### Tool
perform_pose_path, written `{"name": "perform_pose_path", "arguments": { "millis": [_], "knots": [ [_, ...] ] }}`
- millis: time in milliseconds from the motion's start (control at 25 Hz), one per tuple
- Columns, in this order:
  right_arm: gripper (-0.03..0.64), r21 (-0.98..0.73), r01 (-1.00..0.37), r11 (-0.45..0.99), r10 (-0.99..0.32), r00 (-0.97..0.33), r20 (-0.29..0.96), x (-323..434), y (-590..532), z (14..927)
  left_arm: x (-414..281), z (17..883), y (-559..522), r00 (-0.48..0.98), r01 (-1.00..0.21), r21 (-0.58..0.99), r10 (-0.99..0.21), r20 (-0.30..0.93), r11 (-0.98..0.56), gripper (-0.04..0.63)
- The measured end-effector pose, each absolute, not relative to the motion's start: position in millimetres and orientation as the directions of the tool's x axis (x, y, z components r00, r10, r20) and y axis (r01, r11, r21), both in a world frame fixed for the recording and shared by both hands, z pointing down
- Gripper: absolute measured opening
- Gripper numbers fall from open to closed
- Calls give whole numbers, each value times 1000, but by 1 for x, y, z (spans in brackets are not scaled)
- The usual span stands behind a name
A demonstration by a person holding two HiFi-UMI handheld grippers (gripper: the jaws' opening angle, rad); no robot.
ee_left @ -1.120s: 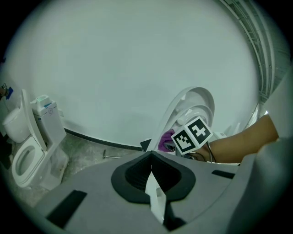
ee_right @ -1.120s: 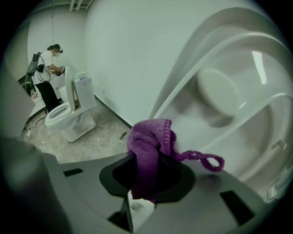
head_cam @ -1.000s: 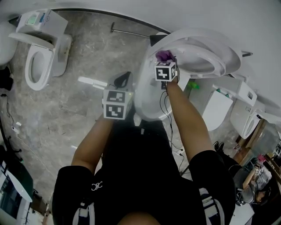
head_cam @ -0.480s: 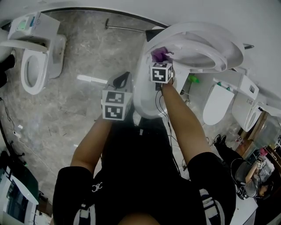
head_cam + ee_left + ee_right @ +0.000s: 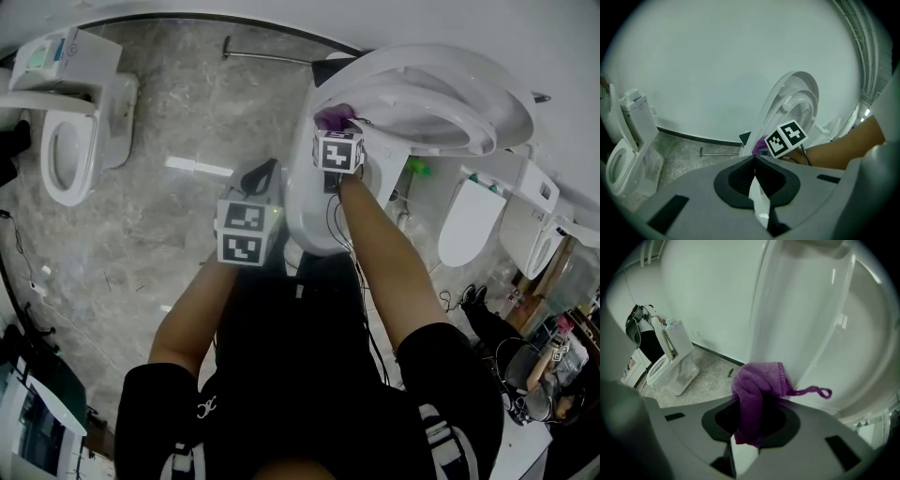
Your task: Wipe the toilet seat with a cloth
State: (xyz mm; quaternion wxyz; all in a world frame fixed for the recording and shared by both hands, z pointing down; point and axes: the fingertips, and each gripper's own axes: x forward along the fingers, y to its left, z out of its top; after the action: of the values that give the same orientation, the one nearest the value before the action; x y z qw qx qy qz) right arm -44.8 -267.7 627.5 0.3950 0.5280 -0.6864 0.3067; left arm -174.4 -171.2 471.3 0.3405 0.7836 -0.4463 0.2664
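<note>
The right gripper [image 5: 750,425] is clamped on a purple cloth [image 5: 757,385]. The cloth is bunched into a rounded wad that stands out beyond the jaws, and a thin hanging loop [image 5: 813,391] trails off to its right. In the right gripper view the wad sits right at the left edge of the raised toilet seat [image 5: 820,348]; it looks to be touching, though the contact itself cannot be made out. From the cloth, the seat's white curved surface spreads to the right and upward, so the surface to be wiped lies right of and beyond the jaws, with its long axis running steeply up and away from them.

In the head view that same upright ring stretches out to the right, above the toilet bowl [image 5: 307,211]. This gripper is at the ring's left end, nearest the bowl. I judge that the next stroke has to carry the cloth rightward along that length while keeping it pressed against the surface.

The left gripper [image 5: 754,173] has its jaws together with nothing between them. It is held back close to the person, left of the bowl and well apart from the seat. The right gripper is clearly the nearer one and the one doing the work.

On the stone-patterned floor [image 5: 178,112], another toilet [image 5: 70,131] stands far left.
</note>
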Motion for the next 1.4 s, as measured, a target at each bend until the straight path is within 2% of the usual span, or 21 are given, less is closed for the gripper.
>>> {"name": "perform_pose_path", "arguments": {
  "millis": [280, 360, 520, 800, 1160, 1400],
  "knots": [
    [95, -34, -975, 218, -479, -137, 867, -47, -278, 670, -179, 500, -165, 458, -879, 297, -488, 743, -373, 8],
    [95, -49, -987, 155, -482, -119, 868, -41, -275, 683, -180, 508, -160, 458, -876, 291, -473, 753, -384, 8],
    [95, -133, -989, -71, -500, -80, 862, -12, -282, 696, -177, 516, -157, 459, -867, 273, -454, 764, -417, 8],
    [95, -257, -945, -204, -569, -99, 817, 4, -275, 692, -166, 512, -153, 465, -856, 258, -448, 764, -448, 8],
    [95, -310, -918, -248, -604, -104, 791, 29, -264, 700, -141, 513, -133, 462, -847, 240, -432, 775, -475, 8],
    [95, -310, -926, -216, -608, -121, 784, 50, -256, 711, -137, 513, -132, 412, -884, 216, -473, 778, -415, 8]
  ]
}}
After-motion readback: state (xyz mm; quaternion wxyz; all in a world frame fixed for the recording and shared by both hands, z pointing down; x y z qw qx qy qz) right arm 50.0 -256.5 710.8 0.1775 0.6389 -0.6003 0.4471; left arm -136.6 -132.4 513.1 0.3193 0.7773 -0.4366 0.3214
